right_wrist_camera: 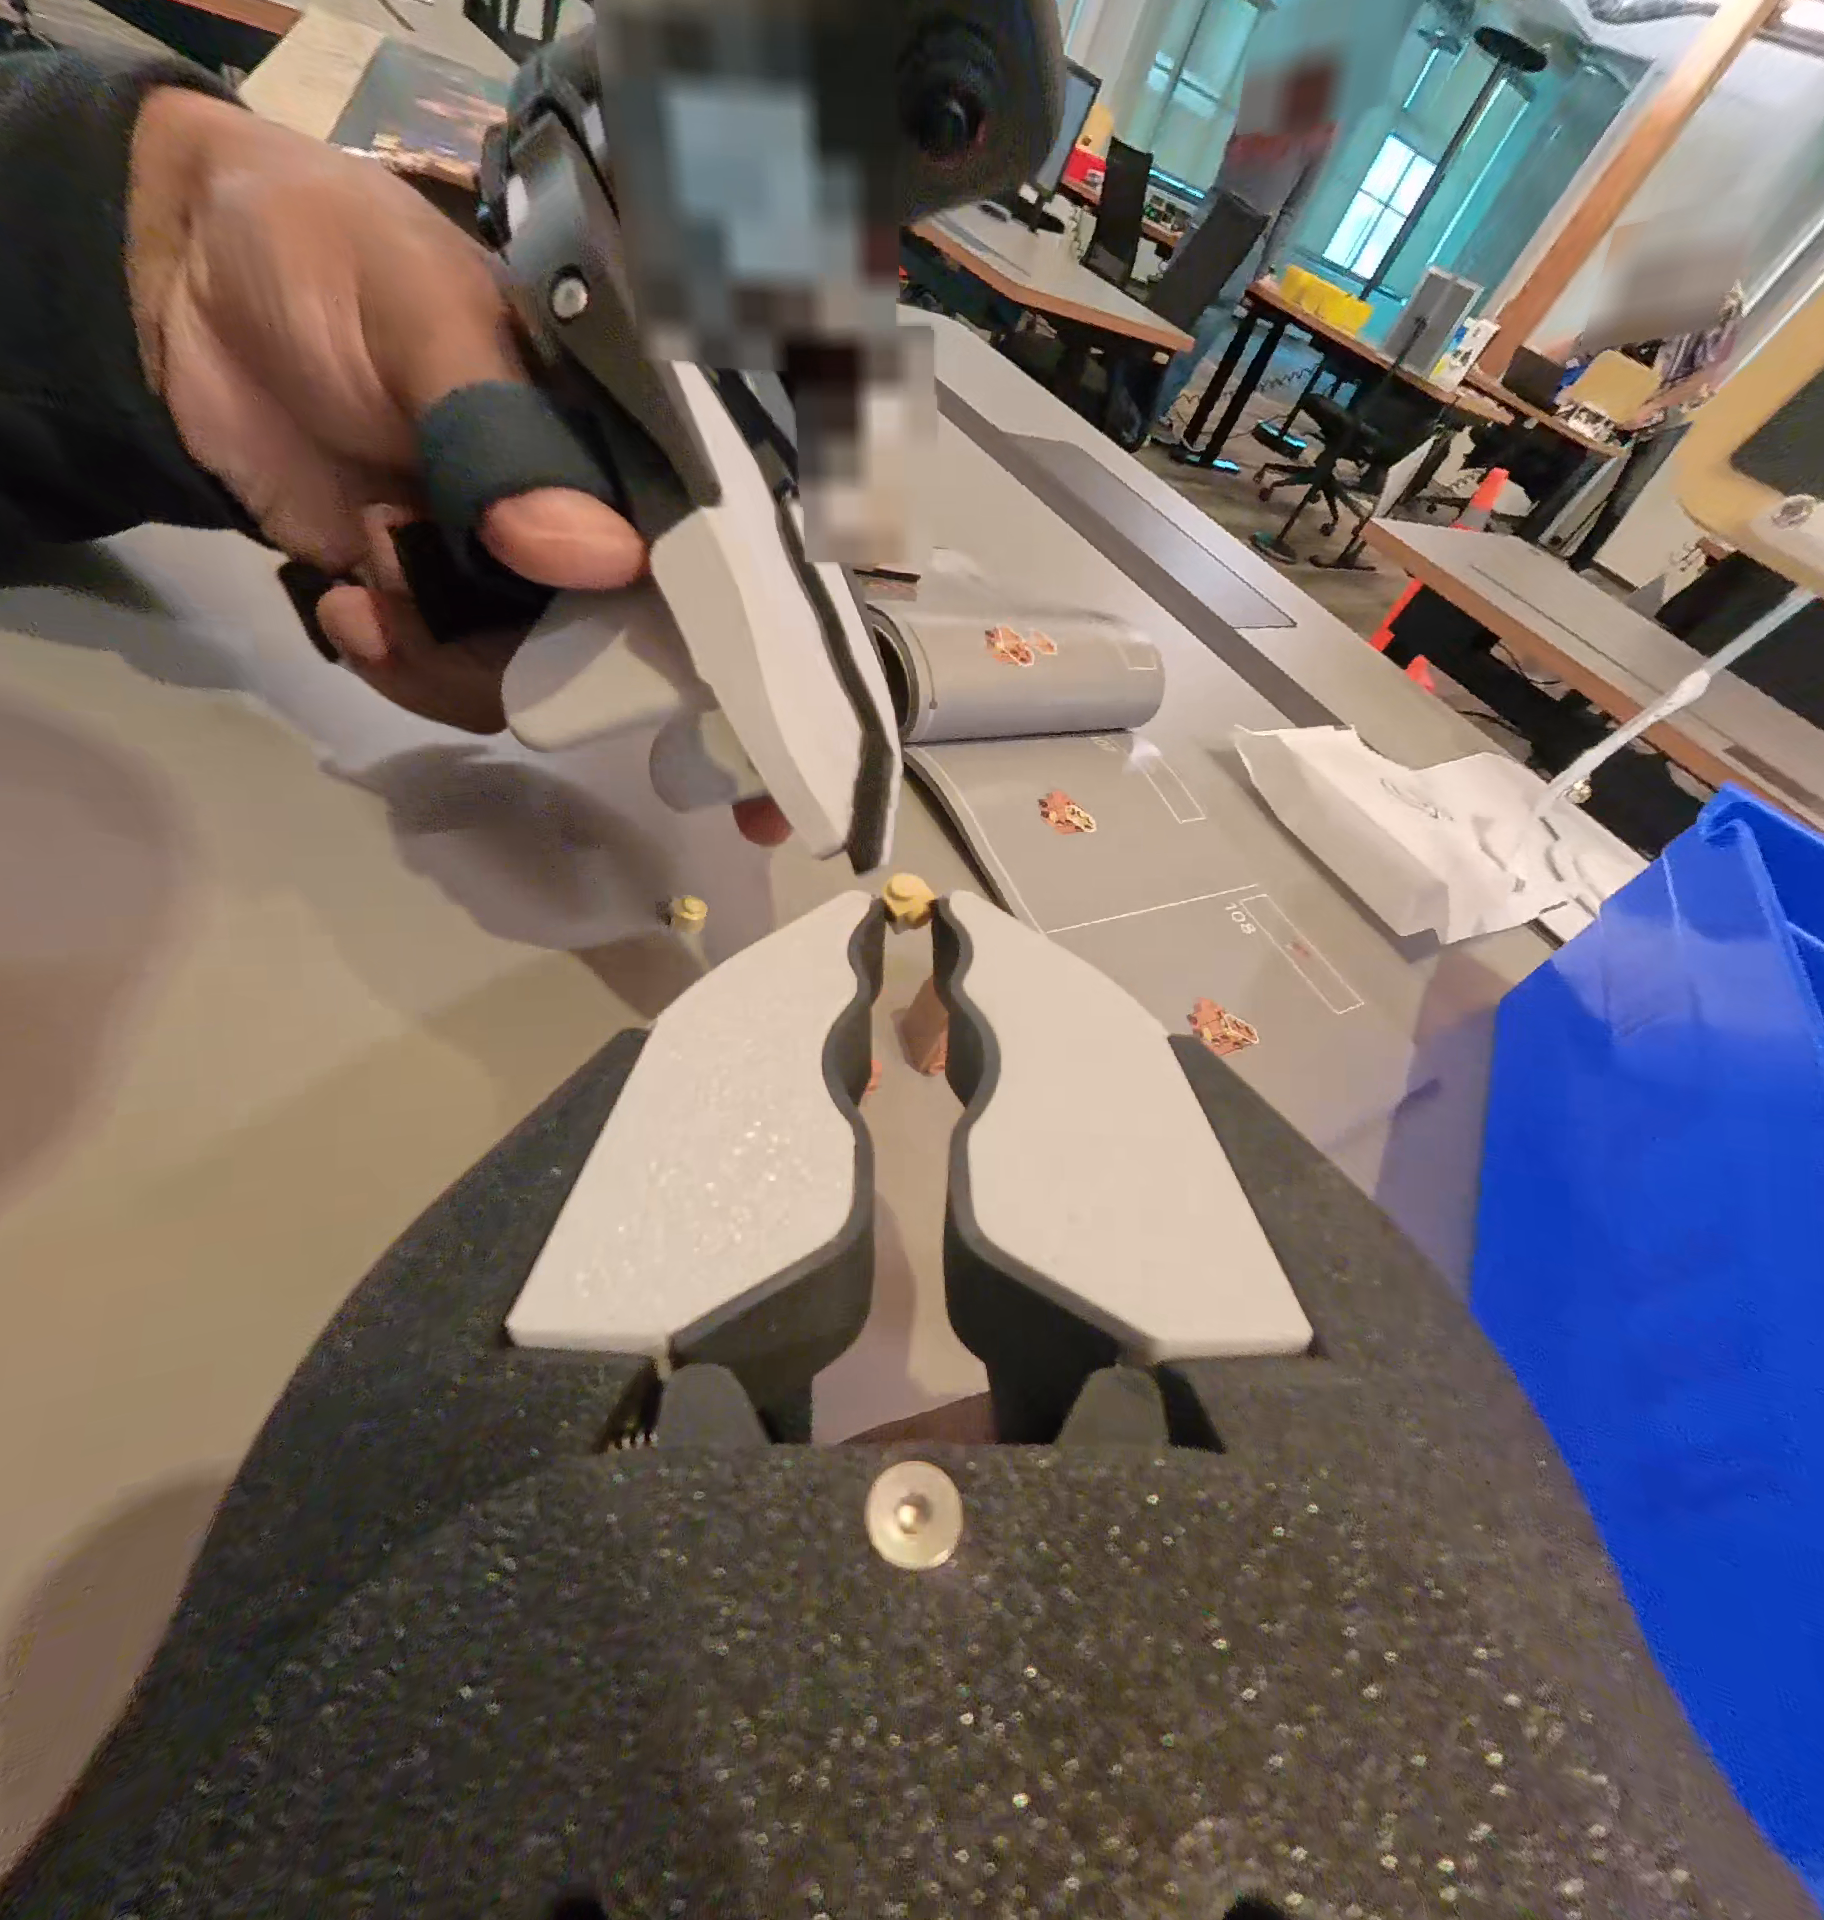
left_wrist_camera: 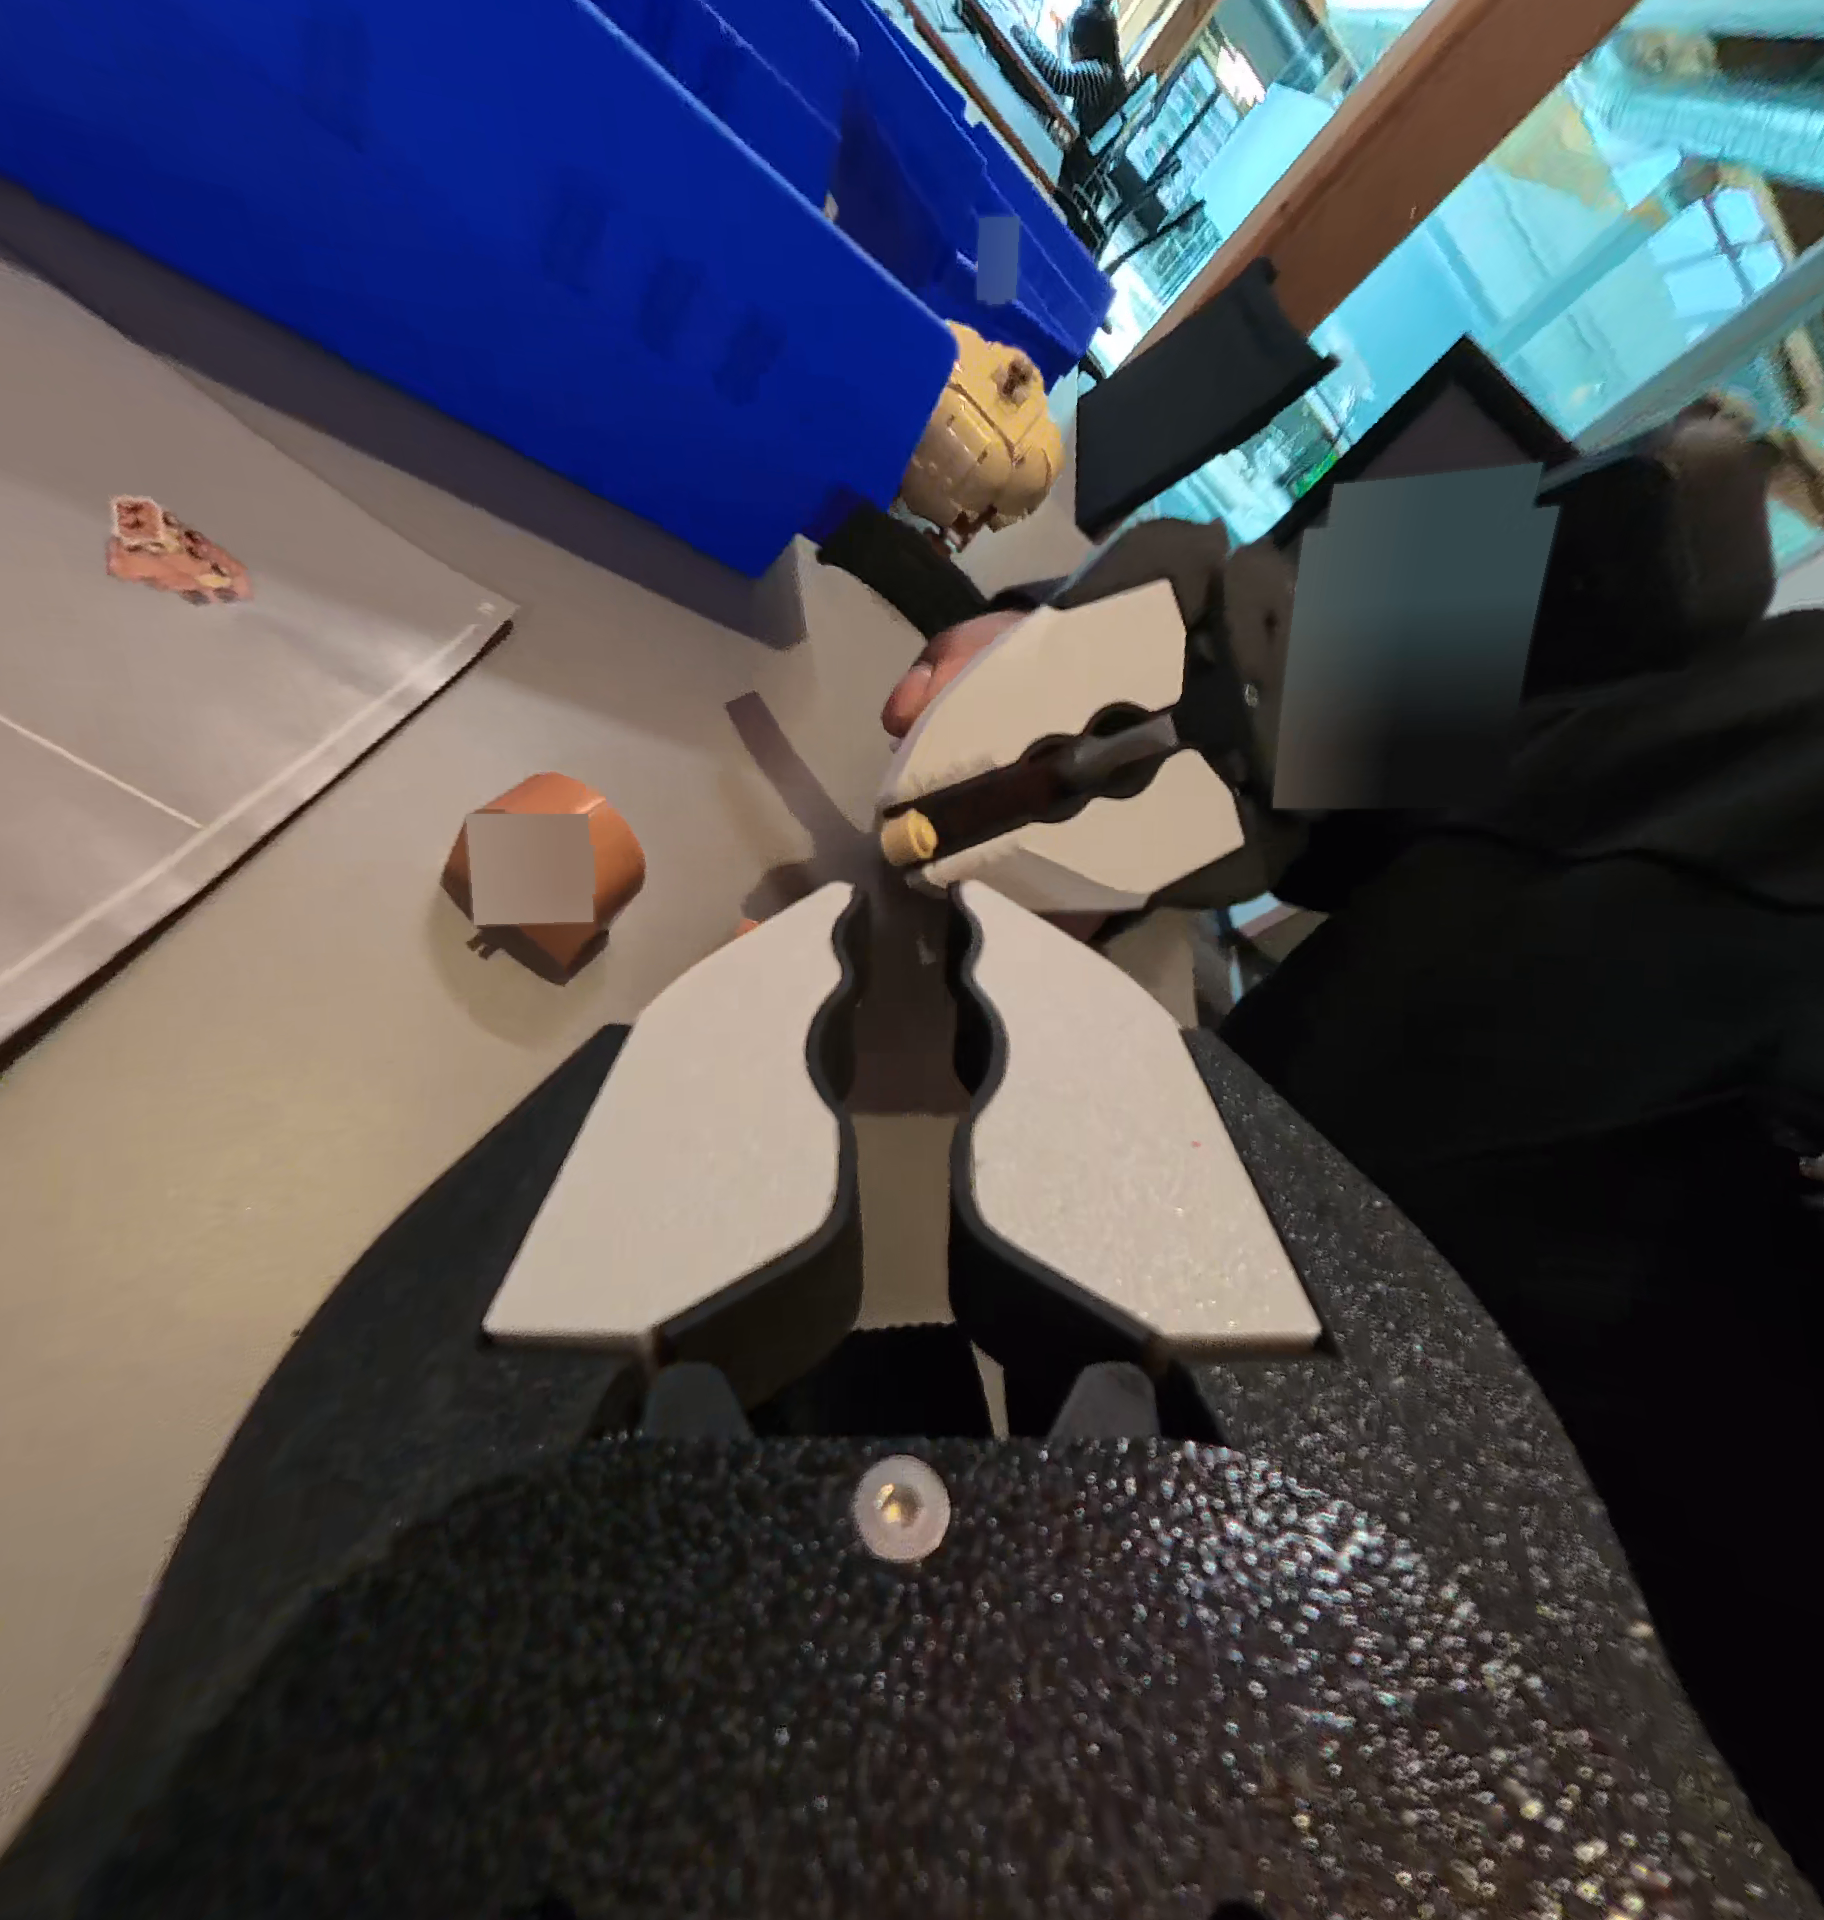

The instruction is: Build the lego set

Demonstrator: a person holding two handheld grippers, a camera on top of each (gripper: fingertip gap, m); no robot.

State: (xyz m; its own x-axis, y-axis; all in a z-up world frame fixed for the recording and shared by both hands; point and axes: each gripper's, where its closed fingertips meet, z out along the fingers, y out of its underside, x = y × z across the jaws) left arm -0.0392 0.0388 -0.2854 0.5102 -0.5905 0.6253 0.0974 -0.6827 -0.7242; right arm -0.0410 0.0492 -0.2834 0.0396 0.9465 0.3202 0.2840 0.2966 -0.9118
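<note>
My right gripper (right_wrist_camera: 908,912) is shut on a small tan brick (right_wrist_camera: 907,900), which its two fingertips pinch just above the table. The left wrist view shows the same: the right gripper (left_wrist_camera: 913,844) comes in from the right with the tan brick (left_wrist_camera: 910,834) sticking out at its tips. My left gripper (left_wrist_camera: 908,902) points at that brick from just below it, its jaws slightly apart with nothing between them. In the right wrist view the left gripper (right_wrist_camera: 854,842) hangs tip-down just above the tan brick. A brown brick piece (left_wrist_camera: 544,873) lies on the table to the left.
Blue bins (left_wrist_camera: 472,208) stand along the back and at the right (right_wrist_camera: 1666,1247). An open instruction booklet (right_wrist_camera: 1095,831) and a white paper bag (right_wrist_camera: 1427,821) lie beyond. A second tan brick (right_wrist_camera: 686,912) sits on the table. A tan built model (left_wrist_camera: 981,447) stands by the bins. Left and right tips are no more than a few centimetres apart.
</note>
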